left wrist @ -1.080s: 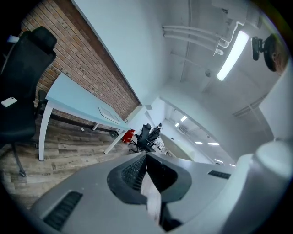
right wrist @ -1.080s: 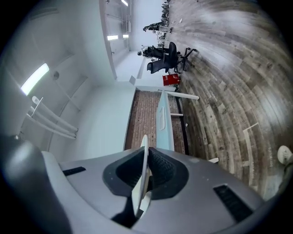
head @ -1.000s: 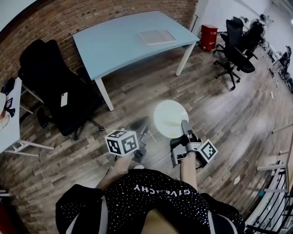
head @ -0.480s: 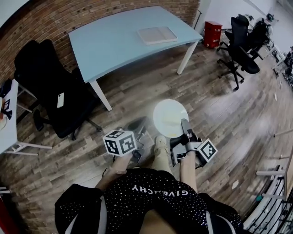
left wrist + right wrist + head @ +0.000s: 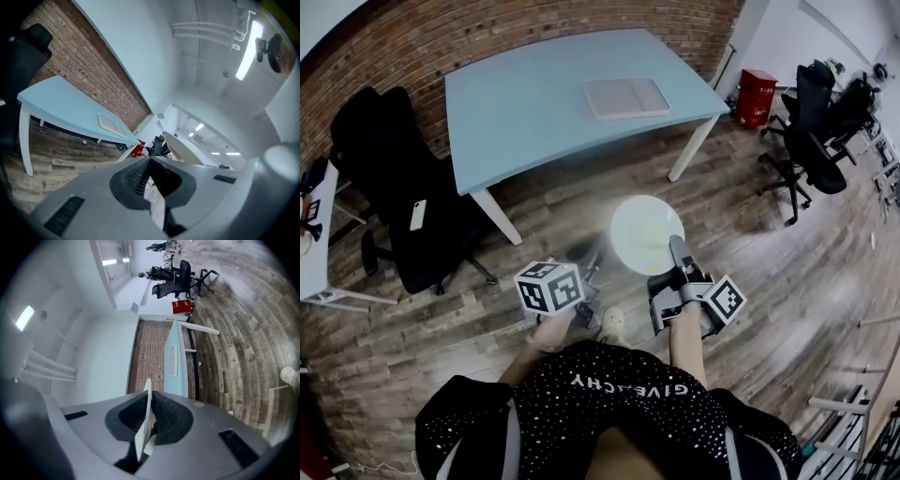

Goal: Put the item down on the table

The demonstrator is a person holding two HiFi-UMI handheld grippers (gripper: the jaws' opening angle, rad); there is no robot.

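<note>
- One white plate [image 5: 642, 230] clamped by its rim in right hand-held gripper [image 5: 677, 246], mid-air over floor [image 5: 750, 244], short of blue worktop [image 5: 534, 94].
- Left hand-held gripper [image 5: 148, 174] closed, empty.
- Risk: rim-only pinch; plate could pivot, slip.

Head view overhead; all three — table [image 5: 534, 103]

One word can be read: "GIVENCHY", in white capitals across the chest of the person's dark speckled top [image 5: 623, 417], seen upside down in the head view. No other print is sharp enough to read.
</note>
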